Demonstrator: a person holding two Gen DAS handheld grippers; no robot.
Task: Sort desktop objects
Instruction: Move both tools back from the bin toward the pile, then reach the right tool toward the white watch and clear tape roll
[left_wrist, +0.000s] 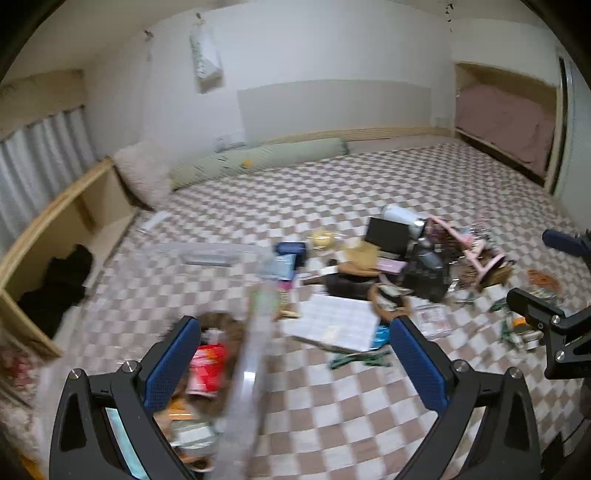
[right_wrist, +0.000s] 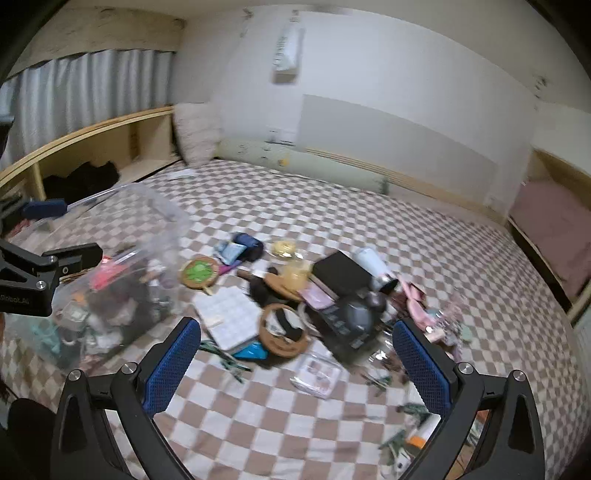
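A heap of small objects lies on the checkered bedspread (right_wrist: 332, 229): a black box (right_wrist: 340, 275), a white bottle (right_wrist: 375, 269), a white grid pad (right_wrist: 231, 317), a round wooden frame (right_wrist: 282, 334), a green coaster (right_wrist: 199, 275). A clear plastic bin (right_wrist: 122, 291) holding sorted items stands at the left; its blurred rim (left_wrist: 251, 362) crosses the left wrist view. My left gripper (left_wrist: 295, 365) is open over the bin's edge, holding nothing. My right gripper (right_wrist: 295, 369) is open and empty, above the bedspread in front of the heap.
A green bolster (left_wrist: 258, 162) and a white pillow (left_wrist: 142, 177) lie at the far edge by the wall. A wooden shelf (left_wrist: 55, 229) runs along the left. Small green items (right_wrist: 402, 439) lie scattered at the near right.
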